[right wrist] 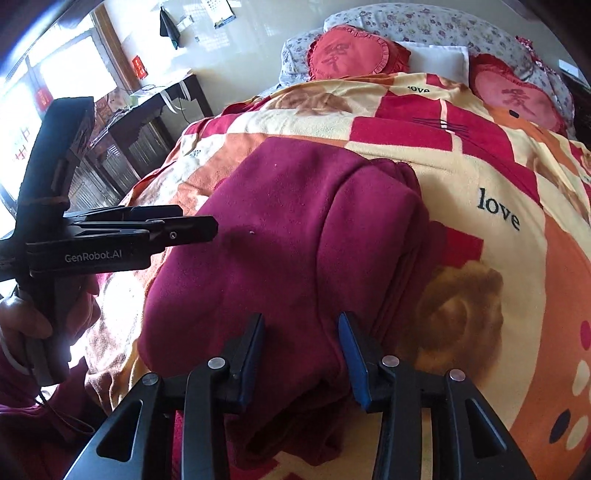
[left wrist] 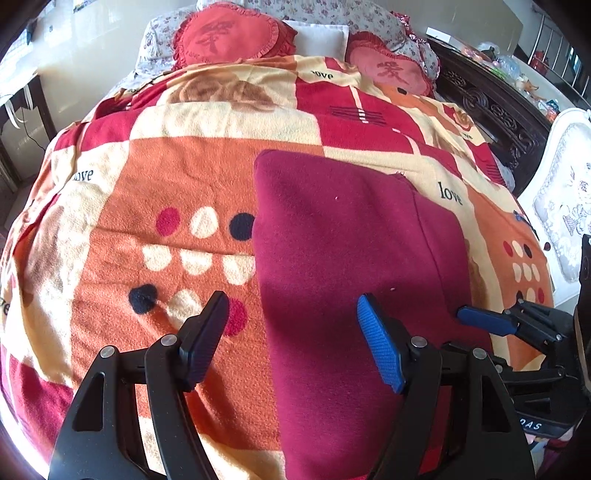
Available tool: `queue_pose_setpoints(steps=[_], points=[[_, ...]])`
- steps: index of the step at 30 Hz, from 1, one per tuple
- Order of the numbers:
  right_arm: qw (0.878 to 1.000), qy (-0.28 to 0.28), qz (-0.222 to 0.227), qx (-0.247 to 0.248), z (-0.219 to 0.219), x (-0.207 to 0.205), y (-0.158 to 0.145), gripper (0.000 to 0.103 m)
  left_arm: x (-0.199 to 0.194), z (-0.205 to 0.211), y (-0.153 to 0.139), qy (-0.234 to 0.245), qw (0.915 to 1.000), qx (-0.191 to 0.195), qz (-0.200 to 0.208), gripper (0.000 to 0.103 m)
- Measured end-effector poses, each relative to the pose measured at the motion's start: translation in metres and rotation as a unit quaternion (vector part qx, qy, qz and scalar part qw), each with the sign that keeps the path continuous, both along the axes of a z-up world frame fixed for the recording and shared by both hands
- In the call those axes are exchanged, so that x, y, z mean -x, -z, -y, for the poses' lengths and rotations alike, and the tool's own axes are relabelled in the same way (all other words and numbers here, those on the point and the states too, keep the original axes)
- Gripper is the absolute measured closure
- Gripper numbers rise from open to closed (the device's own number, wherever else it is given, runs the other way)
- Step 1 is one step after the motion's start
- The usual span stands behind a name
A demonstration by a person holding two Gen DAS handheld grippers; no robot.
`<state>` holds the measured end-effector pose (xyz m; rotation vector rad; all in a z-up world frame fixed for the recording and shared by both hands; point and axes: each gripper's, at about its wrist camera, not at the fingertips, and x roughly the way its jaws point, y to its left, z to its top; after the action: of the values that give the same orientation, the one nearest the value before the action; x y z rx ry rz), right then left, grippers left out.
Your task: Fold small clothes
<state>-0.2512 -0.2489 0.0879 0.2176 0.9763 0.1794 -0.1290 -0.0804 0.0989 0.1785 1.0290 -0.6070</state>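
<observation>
Left tongs (left wrist: 291, 328) nearest me: jaws standing wide, nothing between the pads. One pad hangs over the bedspread, the other over the left edge of the maroon garment (left wrist: 343, 240). Reads as a let-go posture, parked over the edge it would have been handling.

Right tongs (right wrist: 301, 350): jaws part-way apart, straddling a raised fold of the same garment at its near edge. Cloth sits between the pads, but I can't tell if they're actually pressing on it. Best guess is they're lined up on that ridge to pinch or flatten the crease.

A hand (right wrist: 26, 321) grips the left tool's handle at the lower left of the right-hand view.

The garment lies flat on the bed blanket (left wrist: 147, 192), already doubled into a rough rectangle, with several layers stacked along its right side. Looks well along; likely one more fold or a tidy-up left. Centre of the bed makes sense: broad soft surface, room on both sides for each tool.

Further back: two red heart-shaped cushions (left wrist: 229, 37) against floral pillows (right wrist: 424, 22) at the head of the bed.

Containers: none in view that I can make out, so nothing to report inside any.
</observation>
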Motion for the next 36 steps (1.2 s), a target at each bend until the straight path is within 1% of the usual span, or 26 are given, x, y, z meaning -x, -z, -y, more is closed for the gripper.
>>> queue_pose_setpoints(steps=[5,8,10,14,20,24,25,28,31,36], points=[[1.000,0.019,0.006,-0.022,0.001,0.005,-0.011,0.062,0.007,-0.003,-0.013,-0.008,0.9997,0.004,0.022,0.031],[0.998,0.036,0.017,-0.038,0.003,0.010,-0.023,0.062,0.012,-0.007,-0.021,-0.015,0.9992,0.007,0.037,0.031],[0.998,0.047,0.027,-0.041,0.003,0.014,-0.031,0.053,0.015,-0.009,-0.026,-0.019,0.9987,0.010,0.047,0.031],[0.995,0.073,0.058,-0.032,0.002,0.024,-0.051,0.052,0.022,-0.013,-0.037,-0.022,0.9977,0.018,0.061,0.031],[0.991,0.112,0.072,-0.009,-0.002,0.029,-0.070,0.052,0.033,-0.017,-0.051,-0.027,0.9957,0.030,0.083,0.031],[0.989,0.127,0.073,-0.011,-0.002,0.030,-0.075,0.051,0.040,-0.021,-0.059,-0.027,0.9945,0.035,0.095,0.031],[0.989,0.130,0.075,-0.012,-0.003,0.030,-0.077,0.050,0.041,-0.021,-0.060,-0.027,0.9943,0.035,0.098,0.031],[0.987,0.137,0.079,-0.010,-0.004,0.031,-0.080,0.037,0.044,-0.024,-0.064,-0.028,0.9937,0.037,0.102,0.031],[0.986,0.140,0.086,-0.010,-0.005,0.034,-0.083,0.036,0.045,-0.026,-0.066,-0.029,0.9933,0.038,0.105,0.031],[0.987,0.138,0.082,-0.008,-0.008,0.033,-0.085,0.036,0.047,-0.027,-0.067,-0.031,0.9929,0.037,0.109,0.031]])
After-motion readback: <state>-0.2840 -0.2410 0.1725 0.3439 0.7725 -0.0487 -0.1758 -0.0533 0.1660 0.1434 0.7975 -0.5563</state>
